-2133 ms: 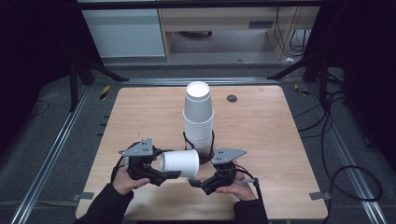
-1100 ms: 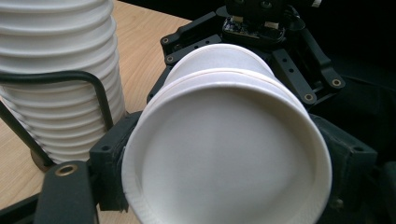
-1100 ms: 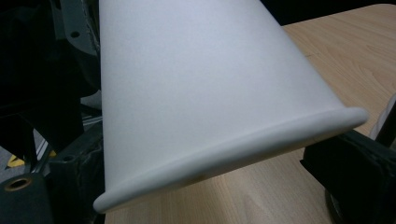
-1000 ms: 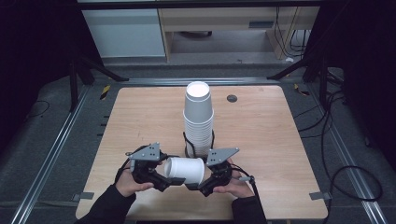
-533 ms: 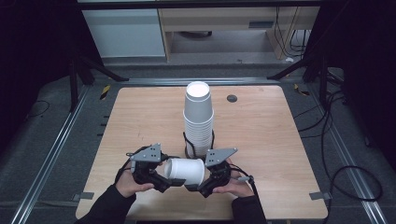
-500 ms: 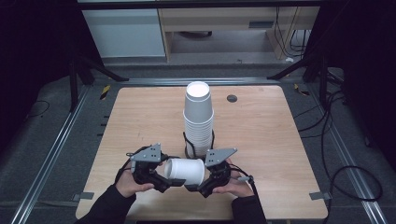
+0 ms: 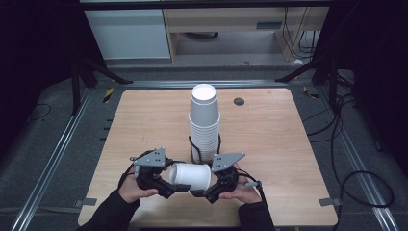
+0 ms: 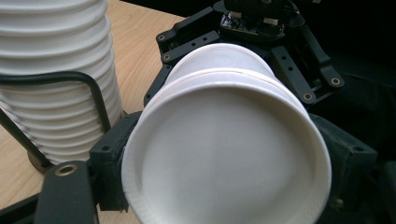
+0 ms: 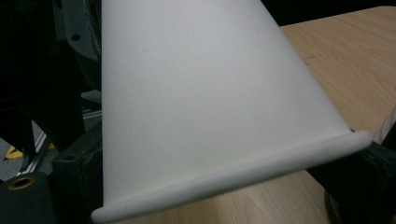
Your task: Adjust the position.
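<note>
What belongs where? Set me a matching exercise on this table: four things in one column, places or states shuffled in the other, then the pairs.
1 loose cup
2 cup stack
3 wire holder
4 dark disc

A flat on the tabletop, far right part
B on its side, by the near edge
C upright, mid-table
D around the stack's foot

Pairs: 1-B, 2-C, 3-D, 4-A

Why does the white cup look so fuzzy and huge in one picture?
Right gripper view: the cup sits too close to the camera, so it blurs into a smooth white blank. Left gripper view: its base is sharper. High view: dark surroundings, evenly lit table, small crisp cup.
</note>
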